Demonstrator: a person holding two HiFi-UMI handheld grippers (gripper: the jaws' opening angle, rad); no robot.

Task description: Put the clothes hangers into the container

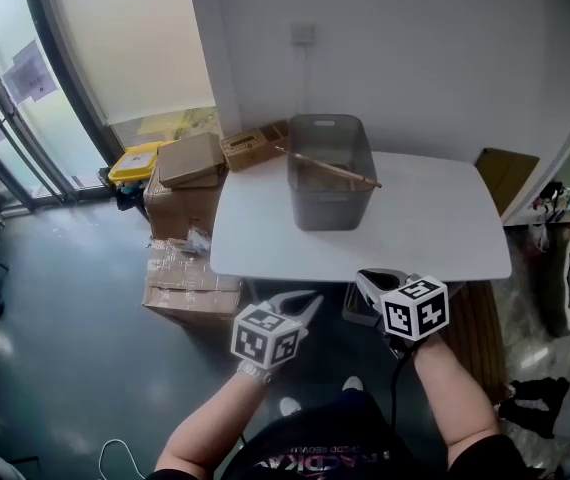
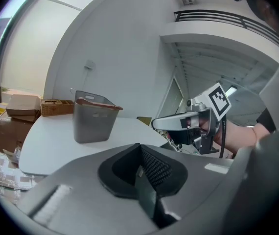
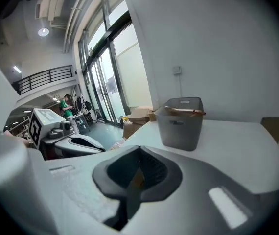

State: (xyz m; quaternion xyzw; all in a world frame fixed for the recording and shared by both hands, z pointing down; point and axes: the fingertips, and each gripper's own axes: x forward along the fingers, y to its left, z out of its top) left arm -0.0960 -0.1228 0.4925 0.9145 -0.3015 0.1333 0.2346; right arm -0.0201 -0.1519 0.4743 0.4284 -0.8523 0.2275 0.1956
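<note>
The left hand-held gripper (image 1: 303,308) and right hand-held gripper (image 1: 373,284) are pressed together and empty. The hanger (image 1: 331,167) spans the container (image 1: 330,208) rim, likely too long to drop in.

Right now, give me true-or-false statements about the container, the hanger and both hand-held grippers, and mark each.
1. The grey container stands on the white table. True.
2. The wooden hanger lies flat on the table. False: it rests across the container's rim.
3. The left hand-held gripper holds a hanger. False: its jaws are shut on nothing.
4. The right hand-held gripper is shut and empty. True.
5. Cardboard boxes stand left of the table. True.
</note>
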